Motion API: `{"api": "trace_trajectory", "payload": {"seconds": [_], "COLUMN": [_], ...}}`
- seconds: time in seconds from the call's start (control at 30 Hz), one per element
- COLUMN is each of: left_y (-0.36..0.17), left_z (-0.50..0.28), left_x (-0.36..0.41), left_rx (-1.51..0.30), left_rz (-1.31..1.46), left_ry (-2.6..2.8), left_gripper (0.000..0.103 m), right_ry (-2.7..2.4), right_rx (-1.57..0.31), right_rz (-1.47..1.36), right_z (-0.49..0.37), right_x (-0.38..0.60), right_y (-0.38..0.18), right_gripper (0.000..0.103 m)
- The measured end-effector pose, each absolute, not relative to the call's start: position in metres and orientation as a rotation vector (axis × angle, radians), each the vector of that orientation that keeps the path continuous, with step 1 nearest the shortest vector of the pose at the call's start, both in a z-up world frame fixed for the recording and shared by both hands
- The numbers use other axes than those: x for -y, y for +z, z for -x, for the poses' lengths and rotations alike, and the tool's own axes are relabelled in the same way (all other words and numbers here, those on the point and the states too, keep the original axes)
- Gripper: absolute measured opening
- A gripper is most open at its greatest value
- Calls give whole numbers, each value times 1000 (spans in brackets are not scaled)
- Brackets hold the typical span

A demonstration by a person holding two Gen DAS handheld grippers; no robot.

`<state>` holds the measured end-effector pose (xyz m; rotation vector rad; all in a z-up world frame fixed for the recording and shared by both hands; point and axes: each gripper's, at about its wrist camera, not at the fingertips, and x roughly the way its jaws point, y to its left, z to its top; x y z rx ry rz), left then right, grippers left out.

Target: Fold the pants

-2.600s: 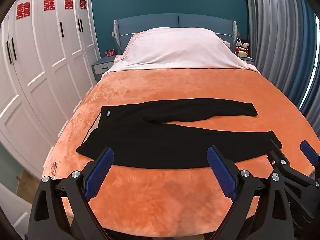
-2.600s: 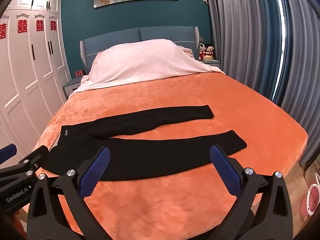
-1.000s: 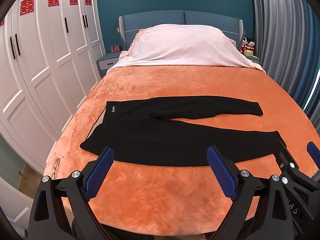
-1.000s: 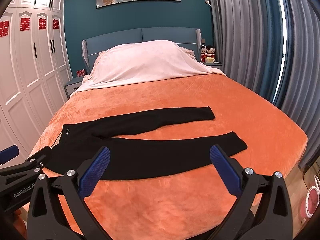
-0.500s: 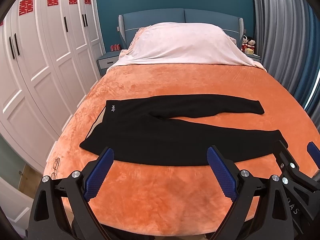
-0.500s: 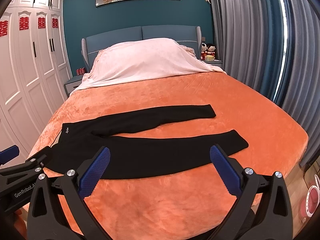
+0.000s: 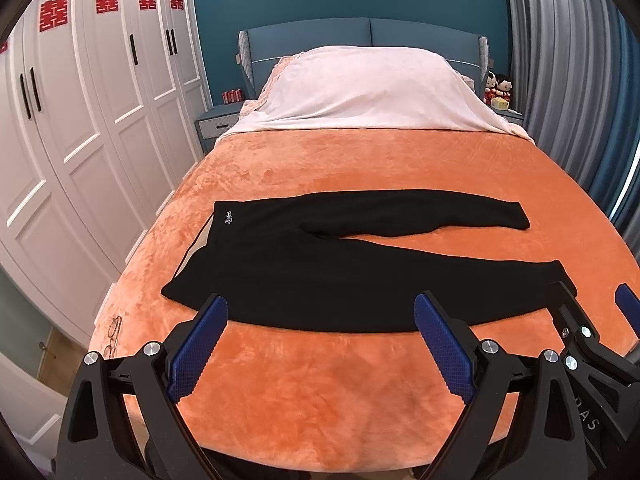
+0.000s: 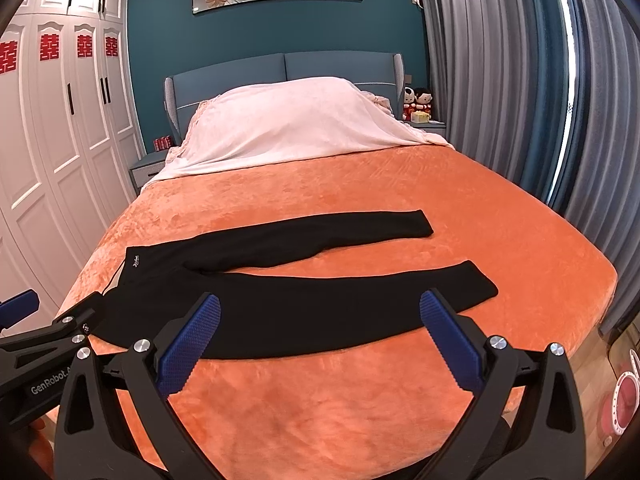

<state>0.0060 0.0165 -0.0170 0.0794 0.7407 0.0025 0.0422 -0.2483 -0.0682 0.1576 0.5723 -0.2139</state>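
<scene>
The black pants [image 7: 340, 264] lie flat on the orange bed [image 7: 320, 392], legs spread apart. A small white logo sits by the waistband, too tiny to read. Both the left gripper [image 7: 320, 344] and right gripper [image 8: 320, 340] have their fingers wide apart, holding nothing. The left gripper's side reads "GenRobot". Red paper signs [image 7: 107, 0] decorate the white wardrobe [image 7: 80, 128].

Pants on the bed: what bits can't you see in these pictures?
- Pants: near hem, left wrist view, behind the tongs' blue pads.
- Waistband corner, right wrist view, behind the left tongs.
- Logo: too small to read.
- Underside: hidden against the orange blanket.
</scene>
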Motion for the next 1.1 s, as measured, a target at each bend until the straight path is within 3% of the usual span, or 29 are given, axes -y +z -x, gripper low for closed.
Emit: {"api": "trace_trajectory", "payload": {"seconds": [0.73,0.93,1.1], "left_y": [-45,-75,-116], "left_z": [-42,-90,-177], "left_x": [-9,-18,-66], "left_rx": [-819,-875,-969], "left_rz": [-101,-63,48], "left_ry": [1,-23,10], "left_gripper": [93,93,93], "right_ry": [-203,-111,-133], "right_rx": [-638,-680,-788], "right_rz": [-164,-179,-271], "right_z": [-75,-119,-196], "right_x": [252,282,373], "right_y": [-94,-128,-183], "right_gripper": [98,98,98]}}
